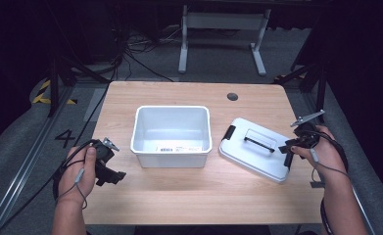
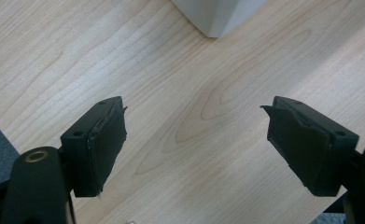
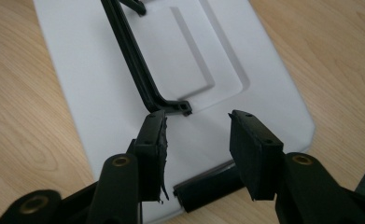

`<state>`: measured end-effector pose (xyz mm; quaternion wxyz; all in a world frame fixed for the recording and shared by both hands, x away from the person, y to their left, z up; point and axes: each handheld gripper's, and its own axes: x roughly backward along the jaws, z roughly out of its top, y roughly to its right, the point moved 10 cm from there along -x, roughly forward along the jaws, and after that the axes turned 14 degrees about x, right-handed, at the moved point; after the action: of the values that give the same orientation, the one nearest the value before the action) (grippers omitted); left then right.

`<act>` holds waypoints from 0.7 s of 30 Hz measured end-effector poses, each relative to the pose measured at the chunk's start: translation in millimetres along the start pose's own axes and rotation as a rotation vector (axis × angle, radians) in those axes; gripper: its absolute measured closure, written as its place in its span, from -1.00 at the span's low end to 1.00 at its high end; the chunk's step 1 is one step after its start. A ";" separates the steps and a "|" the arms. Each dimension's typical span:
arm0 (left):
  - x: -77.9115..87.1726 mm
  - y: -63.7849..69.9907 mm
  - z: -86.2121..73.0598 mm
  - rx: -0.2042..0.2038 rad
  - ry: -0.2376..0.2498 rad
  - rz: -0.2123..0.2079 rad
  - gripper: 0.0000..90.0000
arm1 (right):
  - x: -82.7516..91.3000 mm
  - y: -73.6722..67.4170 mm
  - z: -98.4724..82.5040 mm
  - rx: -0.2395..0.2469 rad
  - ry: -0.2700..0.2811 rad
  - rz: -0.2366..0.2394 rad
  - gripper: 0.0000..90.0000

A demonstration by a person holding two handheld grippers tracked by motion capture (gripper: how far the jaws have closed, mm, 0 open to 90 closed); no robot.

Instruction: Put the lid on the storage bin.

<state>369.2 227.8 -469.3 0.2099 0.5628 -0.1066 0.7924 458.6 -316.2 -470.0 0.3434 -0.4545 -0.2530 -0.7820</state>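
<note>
An open white bin stands at the middle of the table. Its white lid lies flat to the right, with a black handle across the top. My right gripper hovers over the lid's near right end, open, with nothing pressed between the pads. In the right gripper view the gripper sits just past the end of the handle, above a black clip on the lid's edge. My left gripper rests left of the bin, open wide over bare wood.
The wooden table has a dark round hole near its far edge. A corner of the bin shows at the top of the left gripper view. Beyond the table are a grey floor, cables and a white table frame.
</note>
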 end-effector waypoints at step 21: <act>-4.0 6.3 -2.4 -0.018 0.000 -0.011 -0.55 | -24.5 -39.0 47.7 0.237 0.076 0.032 0.04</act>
<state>365.5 222.3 -473.4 0.2193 0.5615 -0.1109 0.7901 462.9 -250.1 -473.1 0.4167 -0.3845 -0.3232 -0.7577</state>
